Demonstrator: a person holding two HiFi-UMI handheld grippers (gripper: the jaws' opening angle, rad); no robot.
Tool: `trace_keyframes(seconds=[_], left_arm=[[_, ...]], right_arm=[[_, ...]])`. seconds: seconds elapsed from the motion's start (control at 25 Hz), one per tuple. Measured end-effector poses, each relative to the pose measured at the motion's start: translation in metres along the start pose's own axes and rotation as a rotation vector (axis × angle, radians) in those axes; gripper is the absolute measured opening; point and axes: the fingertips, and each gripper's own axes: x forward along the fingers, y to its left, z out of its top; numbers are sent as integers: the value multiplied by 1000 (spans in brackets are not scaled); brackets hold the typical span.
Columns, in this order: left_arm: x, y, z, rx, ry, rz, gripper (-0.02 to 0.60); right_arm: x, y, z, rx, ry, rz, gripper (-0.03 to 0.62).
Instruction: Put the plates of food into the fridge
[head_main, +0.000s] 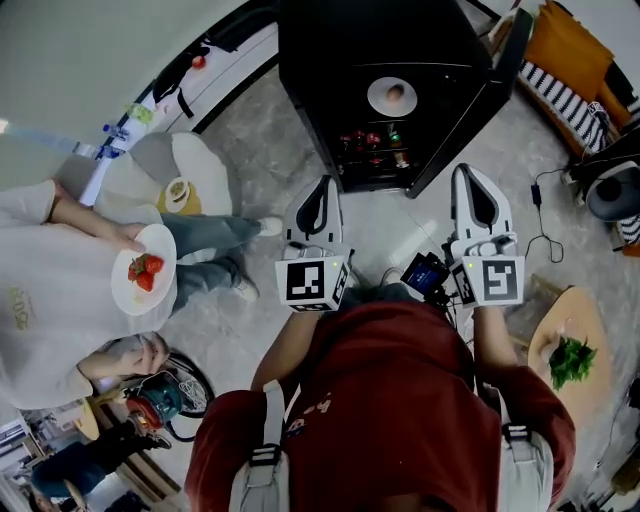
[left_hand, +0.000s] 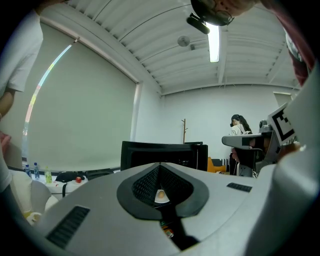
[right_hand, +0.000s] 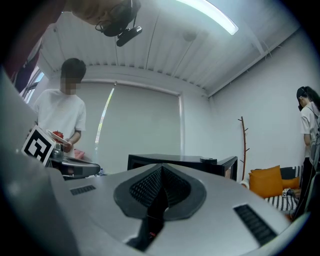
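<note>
The head view looks down on the left gripper (head_main: 323, 186) and the right gripper (head_main: 470, 172), held side by side and level, both aimed at the black fridge (head_main: 330, 60), whose door (head_main: 478, 110) stands open. On an upper shelf inside lies a white plate with a pale round piece of food (head_main: 392, 96), with bottles (head_main: 372, 140) on the shelf below. Only this view shows the wooden side table (head_main: 590, 310) at the right carrying a plate of greens (head_main: 571, 360). At the left a second person holds a plate of strawberries (head_main: 143, 268). The left gripper view shows its jaws pressed together with nothing between them; through the slit behind the tips the shelved plate (left_hand: 160, 196) shows. The right gripper view shows its jaws likewise together and empty, and it alone shows the strawberry plate (right_hand: 59, 135) from the side, an orange cushion (right_hand: 265, 181) and a coat stand (right_hand: 243, 145).
</note>
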Motion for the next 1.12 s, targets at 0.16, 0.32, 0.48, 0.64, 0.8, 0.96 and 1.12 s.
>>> trace_keyframes(seconds=[0.16,0.32,0.48,0.64,0.8,0.96,1.12], left_arm=[[0,-2,-2,-7,3,-8,6],[-2,-4,-5,-17,10,-10,6],[-4,-6,-9,-21,20,-12,6],[-3,-6,-13,-28,27,-9,6],[-3,-6,-11,-17,23,-7,6],[-2,-5,-10,-12,22,-14,6],[-1,-5,-12,-12,26,-16,6]], right_arm=[[-2,0,-4,-10,14,-4,10],[-5,-1,-6,-7,21,-9,9],[-6,-1,-9,-7,29,-10,9],[-6,-3,-11,-5,31,-10,9],[-5,-3,-13,-10,35,-7,10],[-3,-3,-13,-11,39,-8,11],[0,-3,-14,-15,43,-7,9]])
